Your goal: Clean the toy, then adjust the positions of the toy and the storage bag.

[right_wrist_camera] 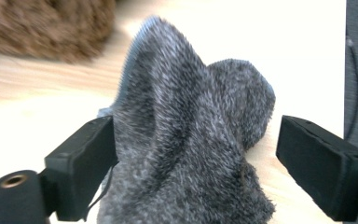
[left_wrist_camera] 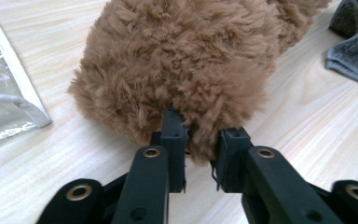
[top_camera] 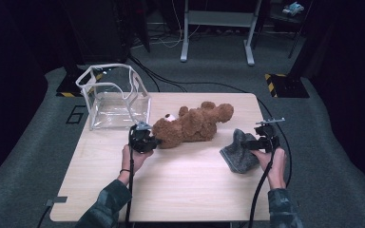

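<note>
A brown teddy bear [top_camera: 190, 126] lies on its side in the middle of the wooden table [top_camera: 180, 190]. My left gripper [top_camera: 156, 141] is at its left end, the head end. In the left gripper view the narrow jaws [left_wrist_camera: 199, 135] pinch a tuft of the bear's fur [left_wrist_camera: 182, 60]. A grey fuzzy cloth [top_camera: 237, 152] lies crumpled and peaked at the right. My right gripper [top_camera: 248, 142] stands wide open around it. In the right gripper view the cloth [right_wrist_camera: 191, 116] rises between the jaws [right_wrist_camera: 196, 140], brushing the left pad and apart from the right one.
A clear plastic bag with white edging [top_camera: 114, 97] stands open at the back left of the table, close to the bear's head; its corner [left_wrist_camera: 4, 93] lies left of the left gripper. Cables cross the grey floor behind. The table's right edge is near the cloth.
</note>
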`<state>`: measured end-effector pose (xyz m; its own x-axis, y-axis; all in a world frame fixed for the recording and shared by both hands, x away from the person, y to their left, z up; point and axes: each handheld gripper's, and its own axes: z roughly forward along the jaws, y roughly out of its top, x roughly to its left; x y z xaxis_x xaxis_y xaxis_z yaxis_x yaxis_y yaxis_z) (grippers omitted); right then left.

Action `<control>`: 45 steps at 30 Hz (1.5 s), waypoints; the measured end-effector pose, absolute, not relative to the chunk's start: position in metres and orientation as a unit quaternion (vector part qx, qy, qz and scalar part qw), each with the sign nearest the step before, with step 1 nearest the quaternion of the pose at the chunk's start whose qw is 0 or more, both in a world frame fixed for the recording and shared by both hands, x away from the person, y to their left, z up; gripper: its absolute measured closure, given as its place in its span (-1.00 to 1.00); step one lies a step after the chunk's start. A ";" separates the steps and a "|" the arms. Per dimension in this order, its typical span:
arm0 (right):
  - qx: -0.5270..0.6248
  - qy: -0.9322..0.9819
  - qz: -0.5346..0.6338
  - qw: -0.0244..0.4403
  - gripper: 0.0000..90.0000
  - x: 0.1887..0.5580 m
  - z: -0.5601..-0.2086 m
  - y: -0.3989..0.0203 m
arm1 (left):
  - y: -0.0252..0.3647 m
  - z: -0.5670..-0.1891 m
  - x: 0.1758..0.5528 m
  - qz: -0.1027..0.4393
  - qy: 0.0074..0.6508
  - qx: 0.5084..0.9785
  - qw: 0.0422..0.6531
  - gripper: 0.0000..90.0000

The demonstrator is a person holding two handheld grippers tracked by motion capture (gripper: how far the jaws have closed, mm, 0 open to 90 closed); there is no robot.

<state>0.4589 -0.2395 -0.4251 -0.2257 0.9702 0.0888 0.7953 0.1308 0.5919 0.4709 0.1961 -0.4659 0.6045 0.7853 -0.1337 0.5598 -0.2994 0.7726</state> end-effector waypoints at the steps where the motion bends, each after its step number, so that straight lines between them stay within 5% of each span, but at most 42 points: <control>1: 0.601 0.734 0.271 0.161 -0.82 0.459 -0.425 -0.240 | 0.196 -0.467 0.470 0.137 0.429 0.791 0.414 0.62; 4: 0.584 0.742 0.286 0.163 -0.87 0.457 -0.422 -0.237 | 0.197 -0.466 0.468 0.133 0.440 0.785 0.414 0.34; 6: 0.576 0.747 0.292 0.158 -0.90 0.459 -0.422 -0.228 | 0.199 -0.462 0.467 0.138 0.446 0.780 0.417 -0.05; 9: 0.565 0.754 0.297 0.158 -0.90 0.463 -0.422 -0.222 | 0.202 -0.451 0.464 0.149 0.455 0.763 0.435 -0.24; 27: 0.526 0.777 0.308 0.158 -0.86 0.483 -0.412 -0.185 | 0.192 -0.442 0.474 0.154 0.471 0.760 0.421 -0.55; 32: 0.537 0.769 0.312 0.155 -0.85 0.501 -0.412 -0.183 | 0.190 -0.447 0.480 0.148 0.471 0.763 0.417 -0.44; 37: 0.537 0.770 0.311 0.150 -0.85 0.522 -0.406 -0.180 | 0.187 -0.451 0.483 0.134 0.471 0.767 0.415 -0.08; 40: 0.527 0.777 0.308 0.157 -0.82 0.539 -0.401 -0.170 | 0.184 -0.453 0.483 0.128 0.465 0.770 0.419 0.32; 45: 0.527 0.778 0.303 0.160 -0.67 0.555 -0.393 -0.160 | 0.186 -0.456 0.482 0.136 0.442 0.786 0.410 0.60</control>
